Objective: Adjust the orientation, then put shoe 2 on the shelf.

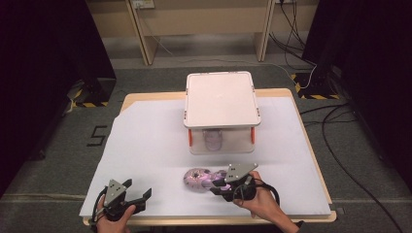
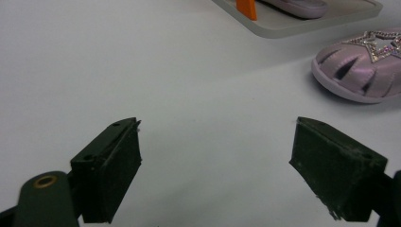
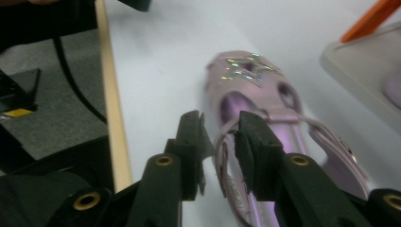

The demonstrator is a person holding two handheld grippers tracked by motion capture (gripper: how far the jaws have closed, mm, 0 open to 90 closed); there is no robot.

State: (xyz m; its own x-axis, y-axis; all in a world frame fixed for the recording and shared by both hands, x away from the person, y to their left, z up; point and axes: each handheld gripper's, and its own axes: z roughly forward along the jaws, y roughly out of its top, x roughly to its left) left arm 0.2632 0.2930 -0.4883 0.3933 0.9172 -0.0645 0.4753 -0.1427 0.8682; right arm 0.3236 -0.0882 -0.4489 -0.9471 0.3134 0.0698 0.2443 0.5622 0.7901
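A lilac sandal (image 1: 199, 177) with a glittery star lies on the white sheet near the front edge; its toe shows in the left gripper view (image 2: 364, 71). My right gripper (image 1: 217, 186) reaches it from the right. In the right gripper view its jaws (image 3: 221, 137) are closed on the side rim of the sandal (image 3: 250, 90). My left gripper (image 1: 139, 189) rests at the front left, well apart from the sandal, jaws wide open and holding nothing (image 2: 215, 142).
A clear plastic box (image 1: 222, 99) with a white lid and orange latches (image 1: 190, 137) stands at the table's middle back, a second lilac shoe (image 1: 213, 140) inside. The wooden table edge (image 3: 111, 94) runs close by the right gripper. Cables lie on the floor at right.
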